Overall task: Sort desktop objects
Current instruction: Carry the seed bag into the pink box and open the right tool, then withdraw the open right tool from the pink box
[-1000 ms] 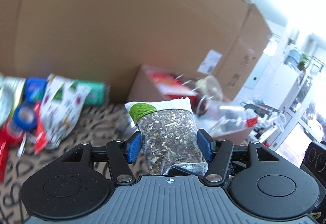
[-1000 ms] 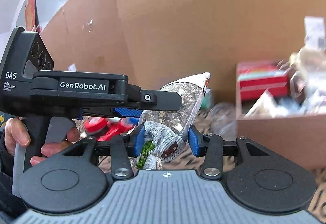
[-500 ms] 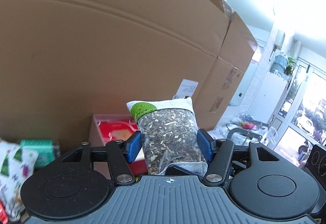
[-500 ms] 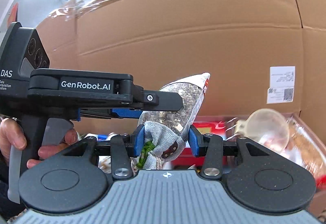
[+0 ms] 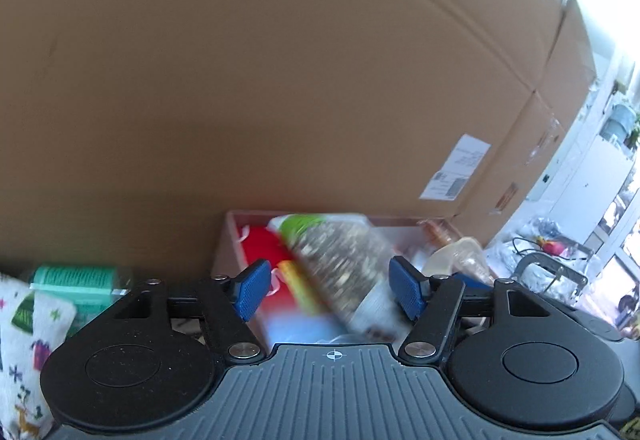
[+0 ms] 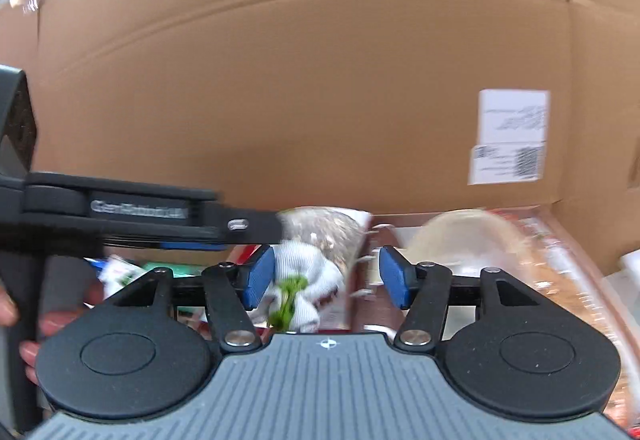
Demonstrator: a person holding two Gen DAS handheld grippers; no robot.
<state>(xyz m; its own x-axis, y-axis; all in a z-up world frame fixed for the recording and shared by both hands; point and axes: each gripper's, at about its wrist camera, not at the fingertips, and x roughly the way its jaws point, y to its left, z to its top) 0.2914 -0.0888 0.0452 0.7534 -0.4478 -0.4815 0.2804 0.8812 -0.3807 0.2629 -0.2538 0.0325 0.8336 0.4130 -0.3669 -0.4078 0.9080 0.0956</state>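
The left gripper (image 5: 333,290) has its jaws spread wide apart, and the bag of dried herbs (image 5: 344,264) shows blurred and tilted between the blue pads (image 5: 252,290) without touching either one; its green-cornered top leans to the left and its white lower end points down to the right. The bag is over the open box (image 5: 228,240) that stands against the big cardboard wall (image 5: 280,80) (whether it already rests on the contents or is in the air cannot be told through the blur). In the box are a red packet (image 5: 262,246) and, to the right, a clear plastic container (image 5: 460,252). To the left of the box lie a green-labelled package (image 5: 76,278) and a white cloth pouch with small coloured prints (image 5: 28,340). The right gripper (image 6: 327,278) also has its jaws apart, and the same bag (image 6: 316,252) sits in the gap, its white cloth end with a green mark nearest the camera and close to the left pad, though contact cannot be made out. The left gripper (image 6: 120,212) reaches in from the left side of this view, with the person's hand (image 6: 44,324) on its handle. A white shipping label (image 6: 508,136) is stuck on the cardboard wall above the box (image 6: 560,232).
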